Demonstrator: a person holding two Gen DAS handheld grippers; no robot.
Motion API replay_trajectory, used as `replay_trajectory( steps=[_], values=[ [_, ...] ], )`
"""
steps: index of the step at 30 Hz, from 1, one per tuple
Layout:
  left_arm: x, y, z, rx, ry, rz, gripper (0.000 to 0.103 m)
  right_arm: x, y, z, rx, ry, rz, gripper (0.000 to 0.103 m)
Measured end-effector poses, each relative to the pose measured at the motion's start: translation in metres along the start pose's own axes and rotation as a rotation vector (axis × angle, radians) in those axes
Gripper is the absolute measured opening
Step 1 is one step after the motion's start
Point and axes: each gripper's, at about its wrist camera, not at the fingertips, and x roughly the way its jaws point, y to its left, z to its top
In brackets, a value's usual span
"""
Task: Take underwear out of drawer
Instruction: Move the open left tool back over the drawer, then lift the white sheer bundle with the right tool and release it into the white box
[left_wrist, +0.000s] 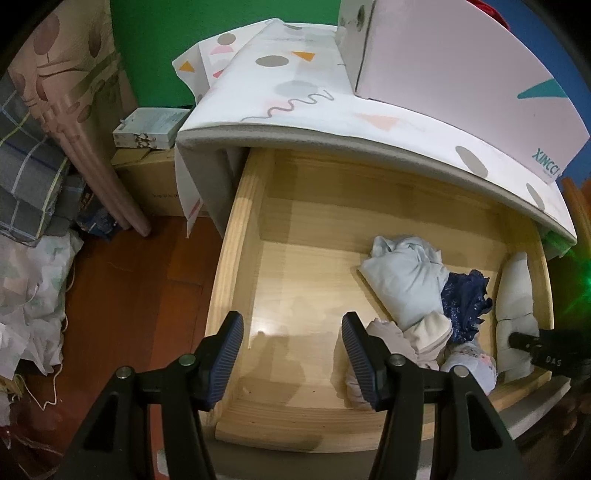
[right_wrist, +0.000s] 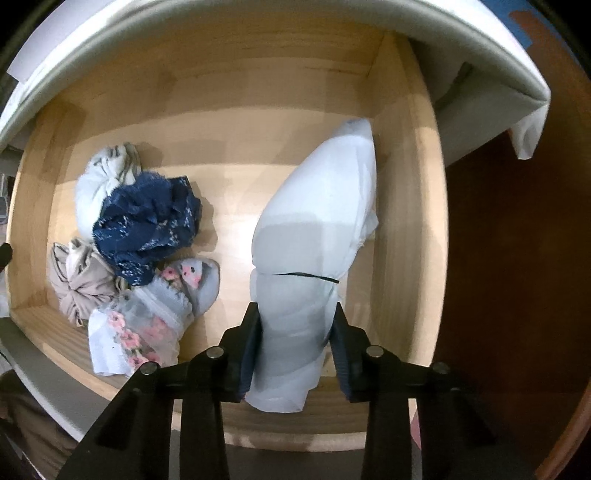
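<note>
Two grippers at the open drawer (right_wrist: 402, 229), one already on a garment.
Right gripper (right_wrist: 295, 354) is clamped on the white roll (right_wrist: 314, 236) by the drawer's right wall; lift straight up, clear of the front board. Left gripper (left_wrist: 291, 354) hangs spread, holding nothing. Only the right view shows the grip and floral piece (right_wrist: 147, 332); the left shows the navy piece (left_wrist: 465, 299) and cabinet top (left_wrist: 314, 96).

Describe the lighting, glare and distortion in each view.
Left wrist view: fisheye bends the white patterned cabinet top into an arc; a green lens flare sits at the right edge; glare on the pale wooden drawer floor. Right wrist view: the claw shadows the rolled white cloth bundle; corners vignette black.
</note>
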Motion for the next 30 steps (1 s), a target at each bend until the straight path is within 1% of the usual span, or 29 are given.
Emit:
replay_trajectory(
  steps=[8, 19, 23, 30],
  values=[
    [0.000, 0.000, 0.000, 0.002, -0.001, -0.001, 0.057, -0.027, -0.002, -0.007, -0.001, -0.043, 0.018, 0.029],
    [-0.001, 0.001, -0.001, 0.002, 0.000, -0.006, 0.057, -0.086, -0.009, -0.020, -0.015, -0.112, 0.029, 0.027],
    [-0.002, 0.001, -0.002, 0.001, 0.000, -0.008, 0.057, -0.106, -0.009, -0.020, -0.017, -0.135, 0.051, 0.027],
    [-0.003, -0.001, -0.002, 0.004, -0.005, -0.012, 0.057, -0.150, -0.007, -0.026, -0.021, -0.201, 0.069, 0.025]
  ],
)
